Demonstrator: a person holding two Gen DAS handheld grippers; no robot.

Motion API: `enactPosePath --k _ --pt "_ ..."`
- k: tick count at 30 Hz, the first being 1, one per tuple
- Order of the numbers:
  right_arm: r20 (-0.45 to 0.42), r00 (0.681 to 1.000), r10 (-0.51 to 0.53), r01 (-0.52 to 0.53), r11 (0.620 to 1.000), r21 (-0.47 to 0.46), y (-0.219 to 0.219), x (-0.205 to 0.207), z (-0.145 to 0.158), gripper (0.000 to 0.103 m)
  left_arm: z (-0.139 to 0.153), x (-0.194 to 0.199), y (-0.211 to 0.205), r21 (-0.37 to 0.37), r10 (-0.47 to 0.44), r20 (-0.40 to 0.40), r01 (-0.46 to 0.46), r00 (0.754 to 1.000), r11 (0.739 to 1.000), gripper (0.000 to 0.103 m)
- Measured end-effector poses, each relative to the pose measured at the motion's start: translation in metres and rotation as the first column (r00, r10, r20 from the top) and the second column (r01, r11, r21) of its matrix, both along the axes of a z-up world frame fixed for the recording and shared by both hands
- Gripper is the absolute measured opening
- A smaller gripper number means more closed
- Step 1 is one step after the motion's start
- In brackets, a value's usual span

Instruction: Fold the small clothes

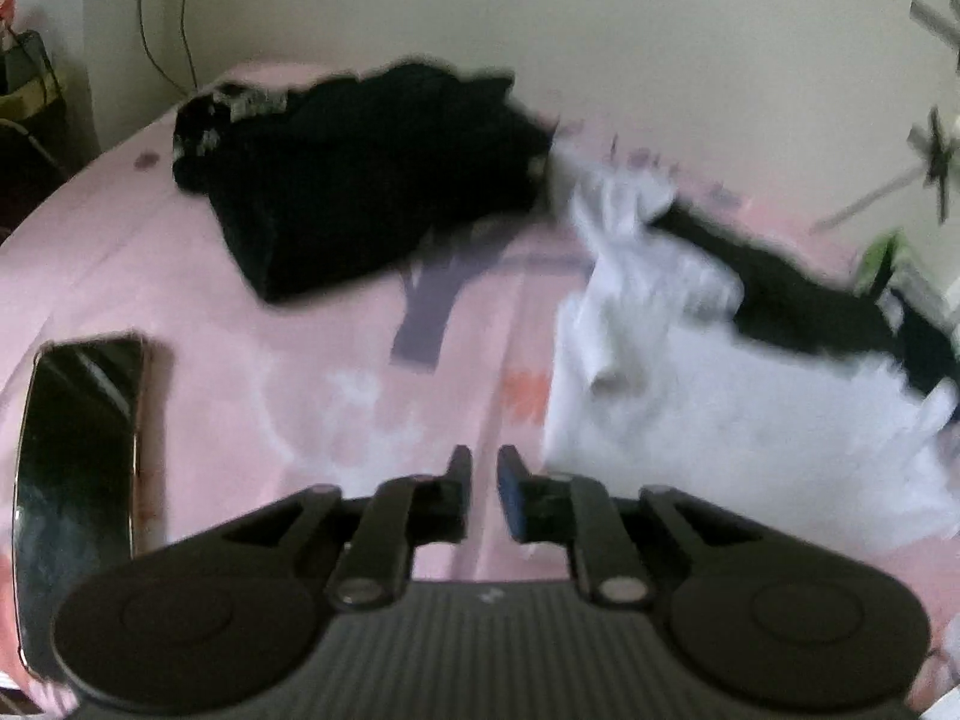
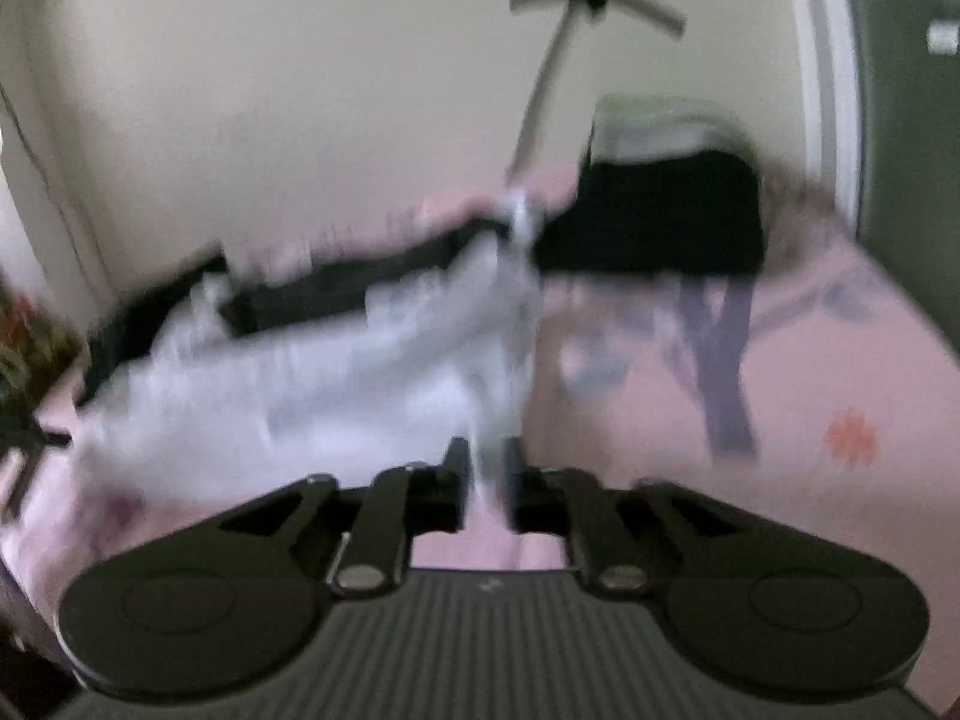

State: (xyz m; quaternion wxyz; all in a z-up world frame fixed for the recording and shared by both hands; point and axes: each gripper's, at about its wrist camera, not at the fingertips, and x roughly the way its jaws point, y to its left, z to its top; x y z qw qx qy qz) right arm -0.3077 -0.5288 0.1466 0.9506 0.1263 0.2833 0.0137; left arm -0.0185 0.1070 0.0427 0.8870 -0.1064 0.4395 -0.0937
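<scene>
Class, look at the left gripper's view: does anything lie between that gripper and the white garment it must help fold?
Nothing visible does. Only bare pink bedsheet separates the left gripper from the white garment. The phone and the black clothes pile lie off to the left and farther back.

White cloth (image 1: 708,396) soft, creased; phone (image 1: 78,468) glossy; tongs (image 1: 483,492) matt plastic.
</scene>
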Motion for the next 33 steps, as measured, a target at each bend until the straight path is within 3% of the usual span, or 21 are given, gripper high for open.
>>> enactPosePath --k 1,4,6,8,10,12,15,18,19,22,25,28,30,33 --pt "0.036 0.999 0.005 -0.006 1.000 0.026 0.000 -0.001 0.008 0.036 0.007 0.001 0.000 -0.027 -0.008 0.026 0.009 1.000 1.000 0.023" --pt "0.070 0.997 0.045 -0.050 0.996 0.076 0.003 0.017 0.021 0.036 0.016 0.011 -0.019 -0.054 -0.068 0.062 0.071 0.996 0.996 0.034" --pt "0.057 0.994 0.089 -0.094 0.991 0.096 0.004 0.044 0.026 0.034 0.011 0.027 -0.037 -0.021 -0.110 0.043 0.111 0.993 0.994 0.034" --pt "0.019 0.992 0.128 -0.129 0.989 0.075 0.015 0.075 0.028 0.034 0.002 0.045 -0.050 0.002 -0.128 0.005 0.128 0.992 0.992 0.026" --pt "-0.049 0.987 0.154 -0.149 0.984 0.101 0.011 0.113 0.010 0.033 -0.005 0.063 -0.059 -0.023 -0.161 -0.029 0.160 0.987 0.987 0.007" --pt "-0.113 0.980 0.164 -0.144 0.976 0.164 -0.002 0.156 -0.013 0.021 -0.009 0.084 -0.066 -0.053 -0.169 -0.048 0.166 0.984 0.985 0.006" --pt "-0.071 0.992 0.102 -0.088 0.981 0.170 -0.010 0.198 -0.026 0.020 0.007 0.115 -0.061 -0.129 -0.101 -0.007 0.099 0.995 0.987 0.006" --pt "0.010 0.999 0.044 -0.045 0.974 0.220 -0.021 0.207 -0.013 0.022 0.019 0.134 -0.045 -0.239 0.006 0.009 -0.003 1.000 0.971 0.007" --pt "0.030 0.998 0.046 -0.051 0.973 0.224 -0.025 0.204 -0.006 0.022 0.024 0.137 -0.039 -0.243 0.041 0.014 -0.037 0.999 0.969 0.009" --pt "0.078 0.995 0.054 -0.064 0.990 0.129 -0.025 0.197 0.015 0.024 0.038 0.144 -0.029 -0.225 0.079 0.057 -0.064 0.995 0.972 0.032" --pt "0.088 0.994 0.071 -0.078 0.994 0.083 -0.025 0.219 0.036 0.028 0.051 0.168 -0.042 -0.173 0.068 0.083 -0.053 0.994 0.983 0.032" --pt "0.047 0.992 0.116 -0.120 0.990 0.076 -0.029 0.286 0.057 0.037 0.053 0.202 -0.079 -0.087 -0.013 0.082 0.020 0.997 0.996 0.038" --pt "-0.011 0.990 0.142 -0.140 0.986 0.092 -0.025 0.332 0.046 0.051 0.047 0.229 -0.113 -0.020 -0.076 0.061 0.078 0.995 0.997 0.043" --pt "-0.125 0.976 0.176 -0.169 0.983 0.065 -0.011 0.400 0.018 0.059 0.025 0.262 -0.163 0.092 -0.130 0.035 0.127 0.991 0.988 0.043"
